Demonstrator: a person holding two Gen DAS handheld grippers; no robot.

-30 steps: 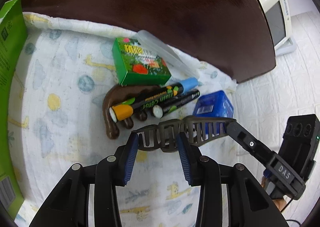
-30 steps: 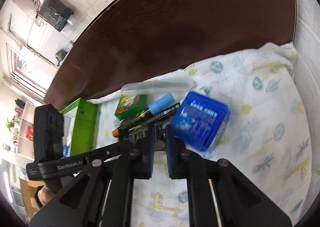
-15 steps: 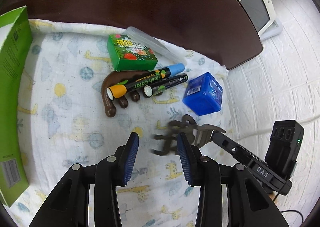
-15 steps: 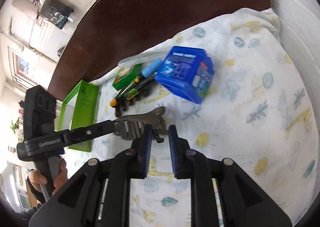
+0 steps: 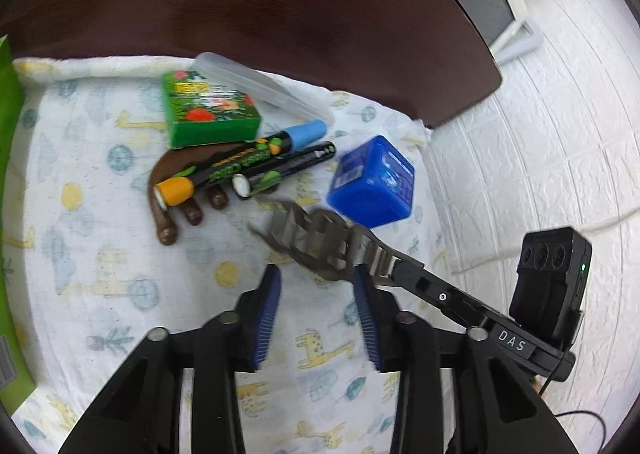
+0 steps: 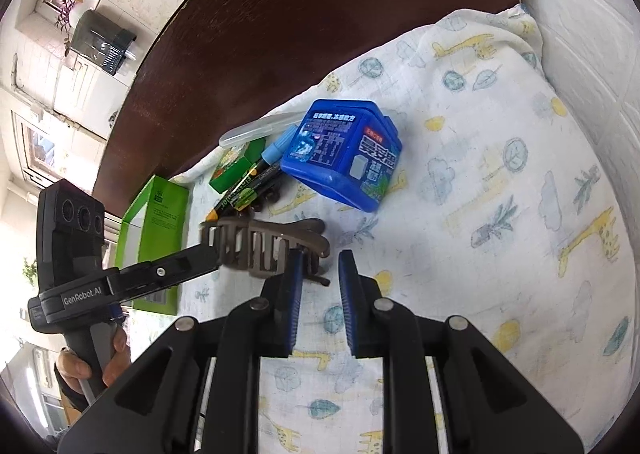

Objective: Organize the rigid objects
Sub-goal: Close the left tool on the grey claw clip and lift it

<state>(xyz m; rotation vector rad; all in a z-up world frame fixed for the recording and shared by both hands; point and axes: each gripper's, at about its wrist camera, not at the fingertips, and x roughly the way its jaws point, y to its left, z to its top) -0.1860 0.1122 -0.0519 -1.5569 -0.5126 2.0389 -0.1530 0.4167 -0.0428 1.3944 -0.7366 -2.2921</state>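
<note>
A grey-brown hair claw clip sits low over the patterned cloth, between both grippers. My left gripper is closing with the clip's near edge between its fingertips, and its left pad stands clear of the clip. In the right wrist view it meets the clip's toothed end. My right gripper is slightly open. The clip's handle end lies against its left pad, with a gap to the right pad. From the left wrist view it reaches in from the right.
Beyond the clip lie a blue box, two markers, a small green box, a brown finger-shaped piece and a clear case. A green carton stands left, a dark headboard behind, a white wall right.
The right jaws, shut on the clip a second ago, have widened. The clip has come back from beside the markers and blue box toward the near cloth, and both views have pulled away.
</note>
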